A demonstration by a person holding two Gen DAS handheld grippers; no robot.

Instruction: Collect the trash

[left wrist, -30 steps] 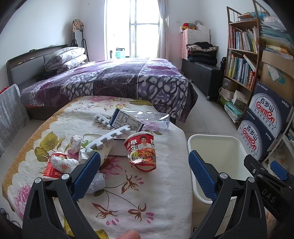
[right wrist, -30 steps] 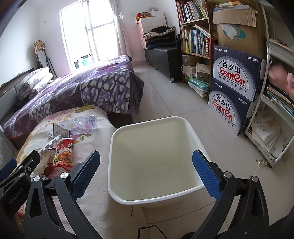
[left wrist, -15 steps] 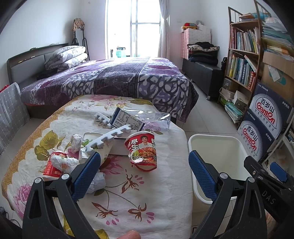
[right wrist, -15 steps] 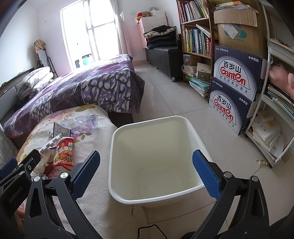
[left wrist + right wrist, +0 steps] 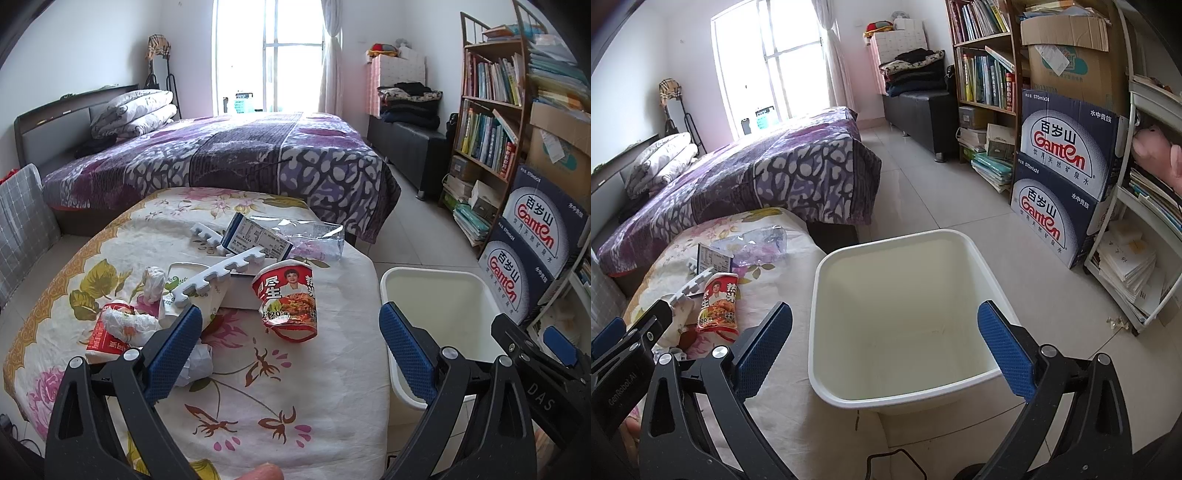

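Trash lies on a table with a floral cloth (image 5: 240, 387): a crushed red noodle cup (image 5: 290, 299), a red wrapper with crumpled white paper (image 5: 118, 328), white foam strips (image 5: 221, 275), a blue-and-white box (image 5: 255, 242) and a clear plastic bag (image 5: 314, 236). My left gripper (image 5: 290, 343) hangs open just short of the noodle cup, holding nothing. A white bin (image 5: 905, 314) stands empty on the floor beside the table. Over it my right gripper (image 5: 884, 339) is open and empty. The noodle cup (image 5: 718, 304) also shows in the right wrist view.
A bed with a purple cover (image 5: 229, 158) stands behind the table. Bookshelves (image 5: 487, 110) and stacked water cartons (image 5: 1067, 166) line the right wall. A grey chair back (image 5: 22, 221) is at the left. Tiled floor (image 5: 923, 184) lies open beyond the bin.
Both views have shifted only slightly; the trash, the bin and both open grippers stay as they were.
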